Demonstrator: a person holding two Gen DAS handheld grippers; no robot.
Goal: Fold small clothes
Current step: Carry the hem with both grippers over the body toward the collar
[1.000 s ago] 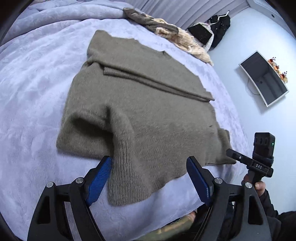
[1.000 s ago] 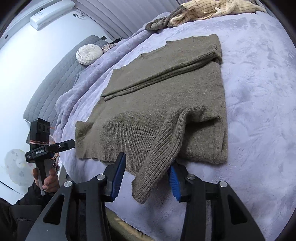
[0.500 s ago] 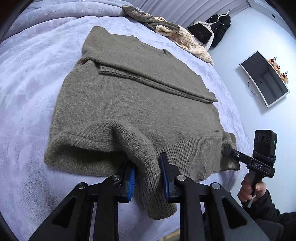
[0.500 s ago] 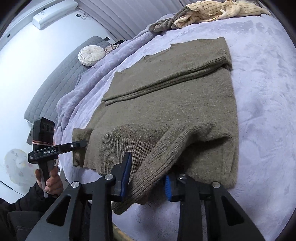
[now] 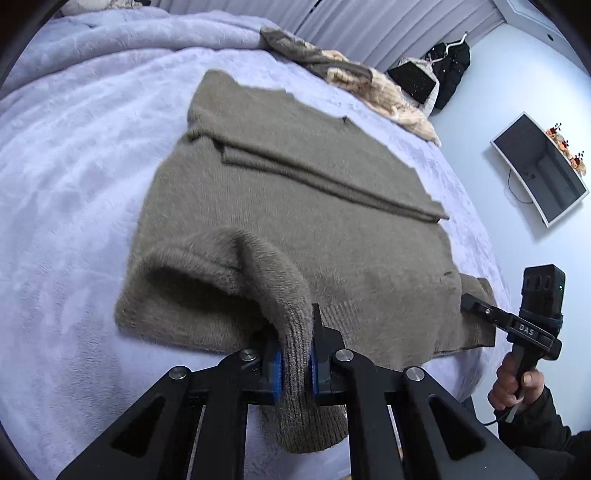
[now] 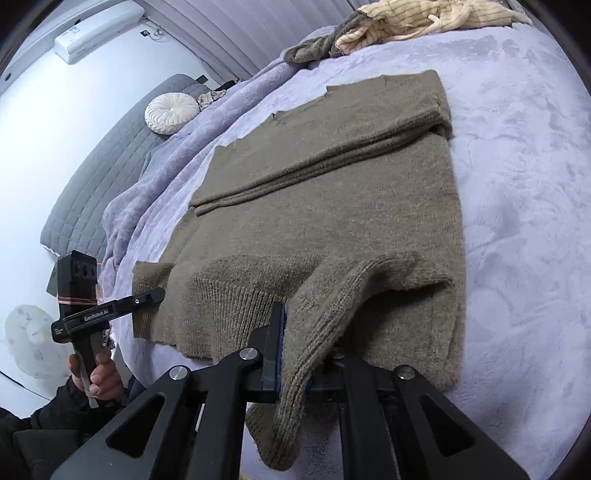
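Observation:
An olive knit sweater [image 5: 295, 206] lies flat on the lilac bedspread [image 5: 74, 184], its top part folded over. My left gripper [image 5: 295, 365] is closing its jaws on the ribbed end of a sleeve [image 5: 273, 266], blue pads pressing it, cuff hanging below. My right gripper [image 6: 291, 354] is likewise closing on a ribbed sleeve [image 6: 332, 295] at the near edge of the sweater [image 6: 332, 206]. Each wrist view shows the other gripper in a hand at a near sweater corner: the right gripper [image 5: 467, 301] and the left gripper [image 6: 157, 294].
A pile of striped and grey clothes [image 6: 406, 22] lies at the bed's far edge. A round white cushion [image 6: 171, 112] rests by the grey quilted headboard [image 6: 92, 177]. Beside the bed are a screen [image 5: 539, 170] and a black garment [image 5: 443, 70].
Both grippers went from wide open around the sleeves to shut on them. The sleeves now rise in a hump from the sweater into the jaws.

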